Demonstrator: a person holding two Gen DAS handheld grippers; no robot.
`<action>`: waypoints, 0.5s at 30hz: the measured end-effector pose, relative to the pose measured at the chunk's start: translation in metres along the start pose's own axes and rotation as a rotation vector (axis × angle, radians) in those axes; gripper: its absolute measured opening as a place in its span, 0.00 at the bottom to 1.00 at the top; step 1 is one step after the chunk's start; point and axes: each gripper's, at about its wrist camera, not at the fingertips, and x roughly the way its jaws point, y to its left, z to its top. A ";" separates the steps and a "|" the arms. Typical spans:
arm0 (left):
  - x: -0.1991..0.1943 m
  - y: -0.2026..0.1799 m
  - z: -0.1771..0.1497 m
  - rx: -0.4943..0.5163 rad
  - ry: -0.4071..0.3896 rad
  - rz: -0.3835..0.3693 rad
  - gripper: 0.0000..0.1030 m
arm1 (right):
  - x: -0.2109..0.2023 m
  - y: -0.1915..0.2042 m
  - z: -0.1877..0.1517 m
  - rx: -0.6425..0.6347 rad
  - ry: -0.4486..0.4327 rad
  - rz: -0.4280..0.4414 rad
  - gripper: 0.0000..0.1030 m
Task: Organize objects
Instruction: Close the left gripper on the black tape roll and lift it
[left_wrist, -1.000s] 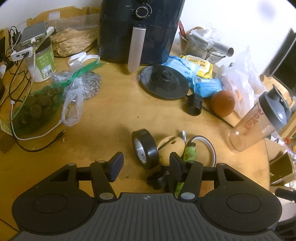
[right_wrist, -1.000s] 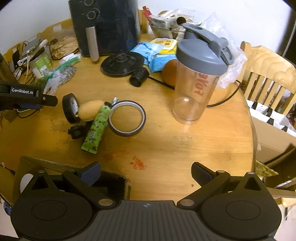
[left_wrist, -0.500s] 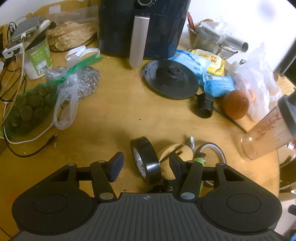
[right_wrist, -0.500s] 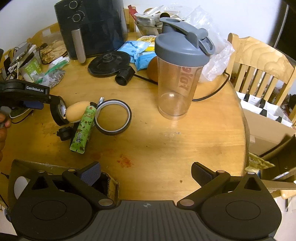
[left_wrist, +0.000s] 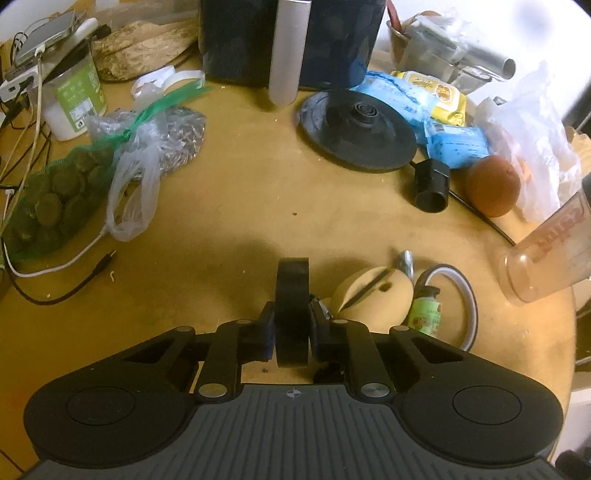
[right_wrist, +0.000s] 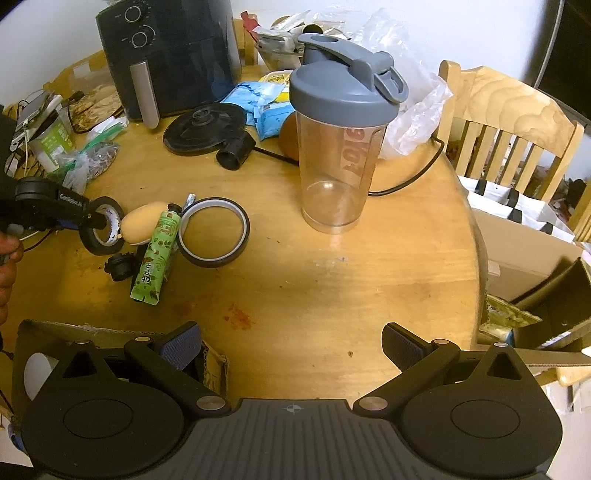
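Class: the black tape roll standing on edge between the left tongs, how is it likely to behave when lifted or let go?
The black tape roll looks stiff and light, so it should lift easily. Released on edge, it would probably roll across the table or tip flat.

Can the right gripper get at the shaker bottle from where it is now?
Probably yes. The right gripper is open and holds nothing, and only bare table lies between it and the upright shaker bottle. The left gripper is off aside, shut on the black tape roll.

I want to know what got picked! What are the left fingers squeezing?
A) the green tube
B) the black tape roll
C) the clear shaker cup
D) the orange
B: the left gripper has its fingers pressed on both sides of the black tape roll.
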 end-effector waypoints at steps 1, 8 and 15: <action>-0.001 0.001 -0.001 0.005 0.000 0.002 0.18 | 0.000 0.000 0.000 0.000 0.000 -0.001 1.00; -0.004 0.006 -0.005 0.022 -0.001 0.027 0.17 | -0.001 0.005 0.000 -0.018 -0.008 0.001 1.00; -0.019 0.015 -0.009 0.028 -0.032 0.019 0.17 | -0.001 0.005 0.001 -0.021 -0.019 -0.003 1.00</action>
